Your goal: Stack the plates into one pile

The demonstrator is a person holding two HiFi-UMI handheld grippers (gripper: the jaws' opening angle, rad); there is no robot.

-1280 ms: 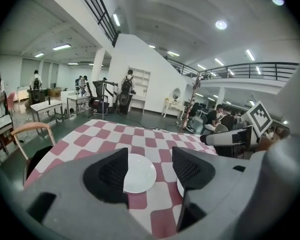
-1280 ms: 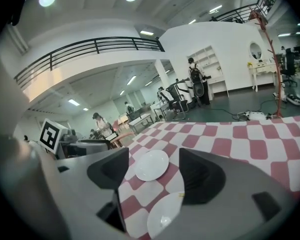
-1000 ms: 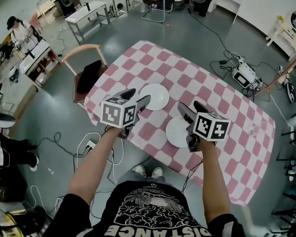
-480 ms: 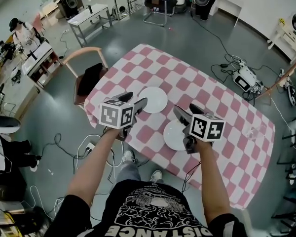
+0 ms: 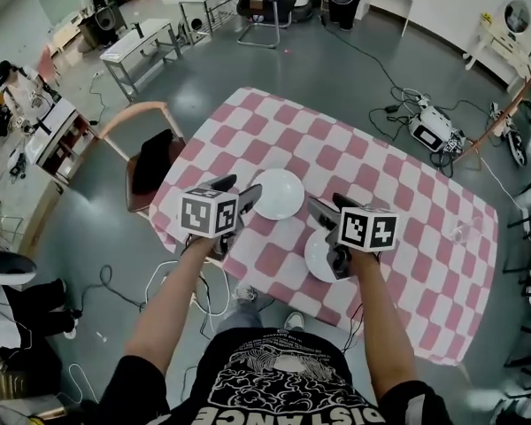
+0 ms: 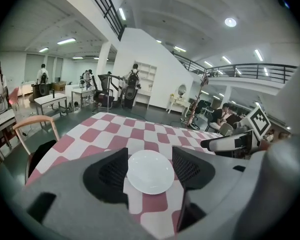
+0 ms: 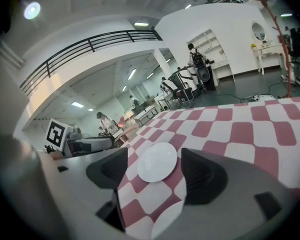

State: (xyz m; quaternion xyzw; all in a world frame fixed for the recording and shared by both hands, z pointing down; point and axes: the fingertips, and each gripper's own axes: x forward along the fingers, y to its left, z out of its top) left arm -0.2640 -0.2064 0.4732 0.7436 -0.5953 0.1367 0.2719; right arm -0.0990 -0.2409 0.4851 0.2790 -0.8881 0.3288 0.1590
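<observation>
- Tongs are both hovering above the near edge of the desk (image 5: 398,175): the left tongs (image 5: 237,189) and the right tongs (image 5: 330,205) are each standing with jaws wide apart, gripping nothing.
- Directly under the right tongs the near plate (image 5: 315,257) is lying flat on the desk. The far plate (image 5: 277,193) is lying just beyond, near the left tongs' tips, and the two plates are sitting apart.
- Step in hand, as judged: approaching for the first pick. The operator is best lowering one pair of tongs to a plate's rim, closing one jaw under and one over the lip, lifting level, and centring over the other plate before releasing.
- Risk: a smooth rim is likely slipping when pinched shallowly or tilted.
- In the head view the right tongs are covering much of the near plate, and the right gripper view is cutting it off at the bottom edge.
- At the desk's far right a small clear object (image 5: 461,230) is showing too faintly to identify.
</observation>
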